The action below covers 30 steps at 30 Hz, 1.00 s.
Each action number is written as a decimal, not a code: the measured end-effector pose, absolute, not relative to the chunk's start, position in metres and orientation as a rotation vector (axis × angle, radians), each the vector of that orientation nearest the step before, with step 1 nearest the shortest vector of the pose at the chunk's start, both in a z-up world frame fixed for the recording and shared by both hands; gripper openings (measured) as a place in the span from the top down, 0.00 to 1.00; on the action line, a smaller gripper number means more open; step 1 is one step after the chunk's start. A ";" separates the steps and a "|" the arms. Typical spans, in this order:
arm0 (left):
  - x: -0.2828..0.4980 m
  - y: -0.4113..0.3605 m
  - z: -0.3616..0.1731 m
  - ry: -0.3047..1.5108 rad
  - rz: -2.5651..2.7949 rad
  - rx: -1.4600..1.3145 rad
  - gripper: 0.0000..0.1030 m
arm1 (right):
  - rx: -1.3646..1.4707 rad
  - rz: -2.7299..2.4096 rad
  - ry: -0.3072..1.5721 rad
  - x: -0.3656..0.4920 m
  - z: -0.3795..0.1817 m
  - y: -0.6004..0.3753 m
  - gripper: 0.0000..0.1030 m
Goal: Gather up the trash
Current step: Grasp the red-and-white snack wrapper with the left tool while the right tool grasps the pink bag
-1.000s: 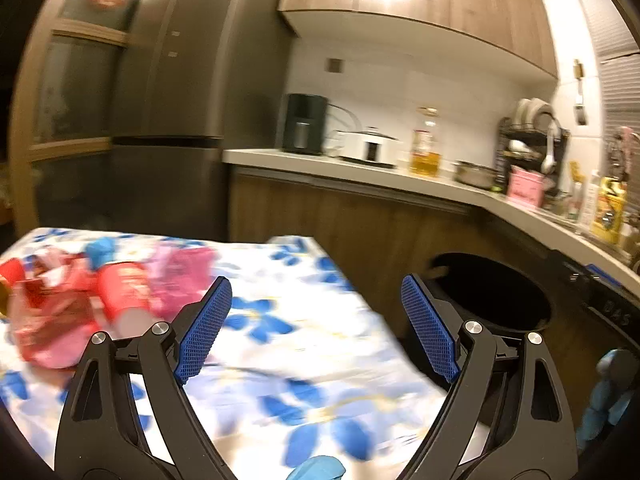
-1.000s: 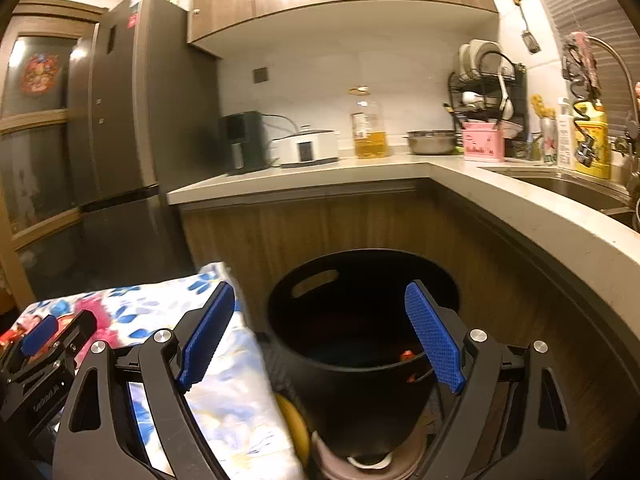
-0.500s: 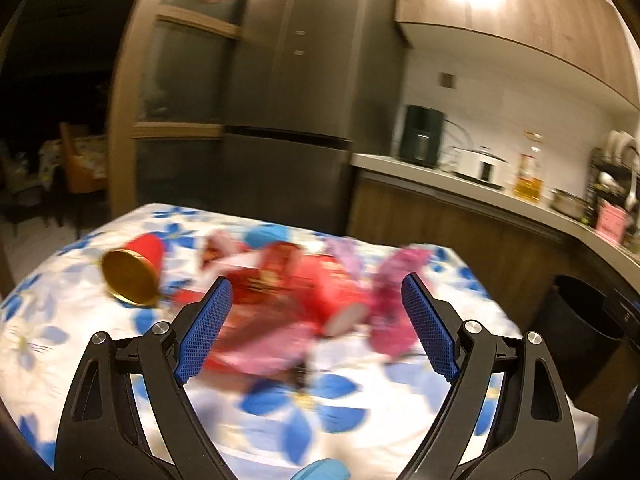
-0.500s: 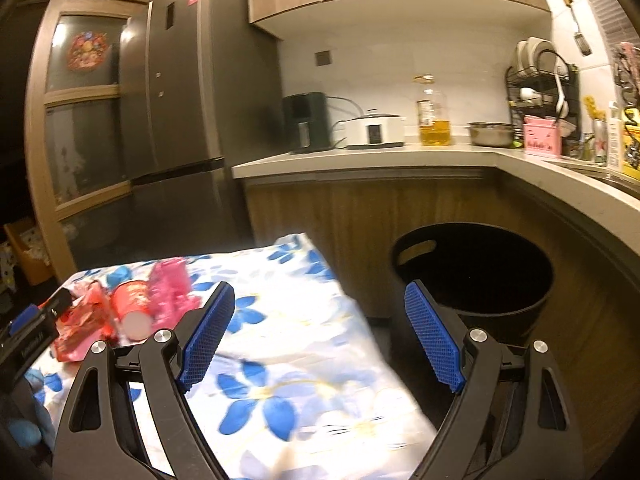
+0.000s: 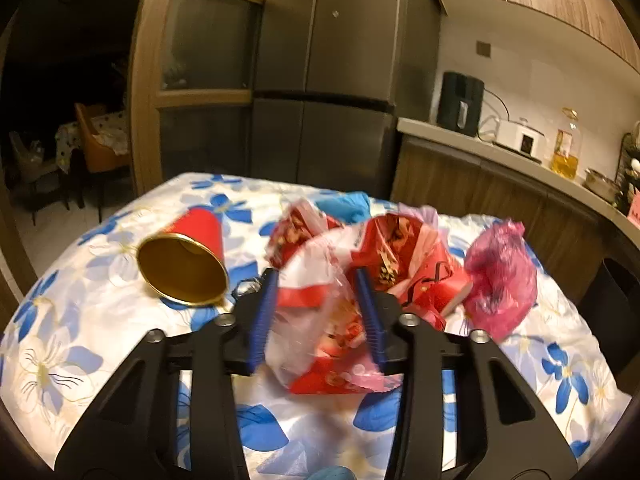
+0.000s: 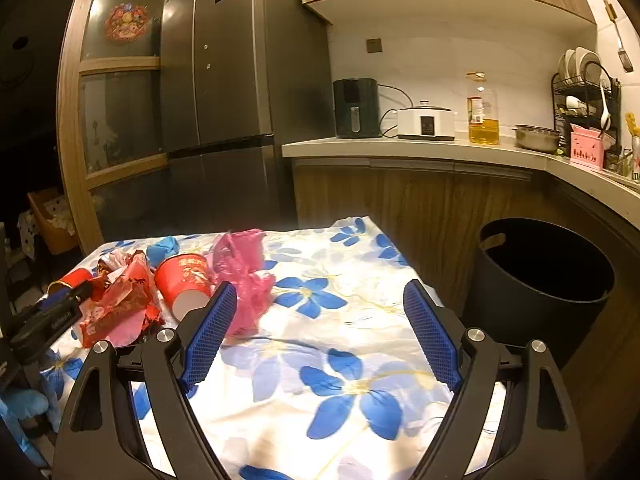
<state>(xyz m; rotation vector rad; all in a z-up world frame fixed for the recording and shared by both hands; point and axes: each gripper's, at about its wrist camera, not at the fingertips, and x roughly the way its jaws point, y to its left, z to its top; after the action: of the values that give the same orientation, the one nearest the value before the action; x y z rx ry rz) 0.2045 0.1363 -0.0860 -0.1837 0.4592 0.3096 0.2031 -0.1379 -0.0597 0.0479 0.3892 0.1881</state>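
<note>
Trash lies piled on the flower-print tablecloth [image 5: 80, 344]. My left gripper [image 5: 316, 280] has its jaws closing, with a crumpled red and clear wrapper [image 5: 320, 320] between the blue pads [image 5: 262, 320] and touching both. A red paper cup with a gold inside [image 5: 182, 268] lies on its side to the left. Right of the wrapper are another red cup [image 5: 436, 292] and a pink plastic bag [image 5: 498, 276]. My right gripper [image 6: 320, 287] hangs open and empty over the cloth [image 6: 340, 360], with the pink bag [image 6: 244, 276] just past its left finger. The black bin [image 6: 540, 280] stands to the right.
A blue crumpled item [image 5: 344, 204] lies behind the pile. The fridge [image 6: 224, 120] and a wooden cabinet stand behind the table. The counter [image 6: 400, 146] carries an appliance, a cooker and an oil bottle. The bin sits between table and cabinets.
Both views swung left, from the bin toward the trash pile. The left gripper came up to the pile and its jaws narrowed around the red wrapper. The right gripper stayed open.
</note>
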 end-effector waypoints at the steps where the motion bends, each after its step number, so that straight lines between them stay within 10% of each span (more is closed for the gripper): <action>1: 0.204 0.135 -0.088 0.469 0.297 -0.186 0.72 | 0.047 0.191 0.392 0.204 -0.061 -0.135 0.19; 7: 0.200 0.127 -0.092 0.478 0.192 -0.183 0.94 | 0.016 0.218 0.416 0.215 -0.069 -0.111 0.23; 23: 0.139 0.114 -0.056 0.284 0.118 -0.299 0.96 | 0.013 0.248 0.452 0.265 -0.093 -0.069 0.39; 30: 0.143 0.109 -0.055 0.286 0.107 -0.279 0.96 | 0.033 0.276 0.541 0.286 -0.110 -0.063 0.65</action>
<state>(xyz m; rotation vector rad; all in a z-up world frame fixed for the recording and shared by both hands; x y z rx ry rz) 0.1428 0.1087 -0.0547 -0.2794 0.2858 0.1071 0.2859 -0.0630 -0.1096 0.0331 0.5408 0.2760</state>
